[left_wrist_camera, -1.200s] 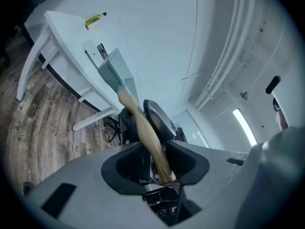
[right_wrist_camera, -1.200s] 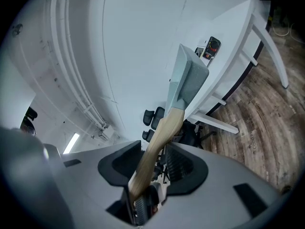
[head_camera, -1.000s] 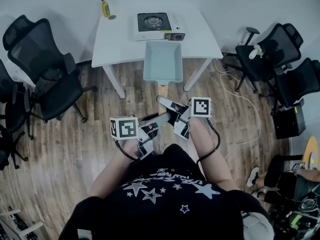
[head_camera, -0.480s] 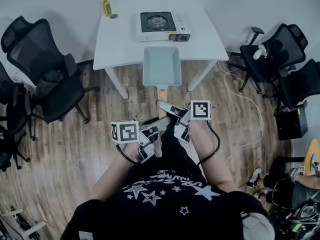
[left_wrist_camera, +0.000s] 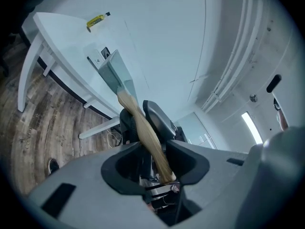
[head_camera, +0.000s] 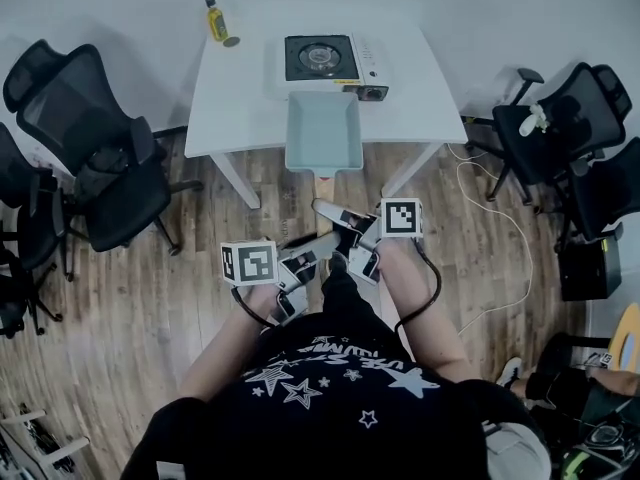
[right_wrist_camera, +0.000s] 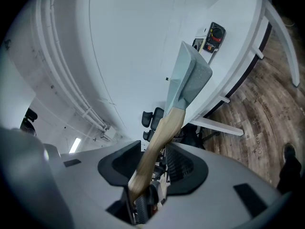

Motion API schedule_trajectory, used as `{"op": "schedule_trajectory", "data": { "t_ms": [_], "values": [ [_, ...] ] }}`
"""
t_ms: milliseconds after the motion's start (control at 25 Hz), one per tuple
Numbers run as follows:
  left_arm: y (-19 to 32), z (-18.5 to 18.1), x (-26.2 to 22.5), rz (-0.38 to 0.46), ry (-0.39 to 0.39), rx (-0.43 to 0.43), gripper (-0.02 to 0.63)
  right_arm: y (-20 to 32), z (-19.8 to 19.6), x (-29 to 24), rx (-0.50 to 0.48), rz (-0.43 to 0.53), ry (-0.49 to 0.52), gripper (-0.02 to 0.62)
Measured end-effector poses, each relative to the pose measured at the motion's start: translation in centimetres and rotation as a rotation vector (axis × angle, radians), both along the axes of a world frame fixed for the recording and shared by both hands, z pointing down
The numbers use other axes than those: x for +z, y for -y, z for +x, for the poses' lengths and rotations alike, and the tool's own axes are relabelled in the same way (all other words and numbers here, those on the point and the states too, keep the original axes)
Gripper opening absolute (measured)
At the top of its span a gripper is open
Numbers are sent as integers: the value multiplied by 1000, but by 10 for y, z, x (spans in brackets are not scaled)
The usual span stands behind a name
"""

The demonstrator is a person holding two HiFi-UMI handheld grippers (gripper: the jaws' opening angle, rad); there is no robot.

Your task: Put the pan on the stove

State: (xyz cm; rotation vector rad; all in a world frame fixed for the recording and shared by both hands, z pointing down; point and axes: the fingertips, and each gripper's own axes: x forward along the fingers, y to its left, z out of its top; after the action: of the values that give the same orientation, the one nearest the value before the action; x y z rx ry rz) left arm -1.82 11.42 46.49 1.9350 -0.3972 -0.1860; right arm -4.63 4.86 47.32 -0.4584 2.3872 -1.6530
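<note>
Between the jaws of the left gripper (left_wrist_camera: 155, 151) sits the pan's wooden handle (left_wrist_camera: 141, 125), clamped tight. The right gripper (right_wrist_camera: 151, 162) is closed on the same handle, a little nearer the stove (head_camera: 325, 58). Beyond them the pale blue rectangular pan (head_camera: 323, 131) sits level just short of the stove, over the near edge of the table (head_camera: 240, 88). It may be touching the table; the head view cannot settle that. Stiff and probably front-heavy, it will likely want to dip or roll on the smooth wood, so a two-point hold close to the body suits it.
</note>
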Motion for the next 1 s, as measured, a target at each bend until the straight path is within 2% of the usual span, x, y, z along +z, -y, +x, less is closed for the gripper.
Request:
{"op": "schedule_trajectory", "data": {
  "t_ms": [400, 920, 1000],
  "values": [
    [102, 22, -7, -4, 9, -40, 155, 100, 20, -8, -28, -19, 22, 164],
    [190, 54, -13, 7, 45, -97, 155, 188, 52, -9, -87, 3, 0, 164],
    [201, 57, -13, 9, 51, -108, 155, 198, 54, -12, -98, -1, 20, 164]
  ]
}}
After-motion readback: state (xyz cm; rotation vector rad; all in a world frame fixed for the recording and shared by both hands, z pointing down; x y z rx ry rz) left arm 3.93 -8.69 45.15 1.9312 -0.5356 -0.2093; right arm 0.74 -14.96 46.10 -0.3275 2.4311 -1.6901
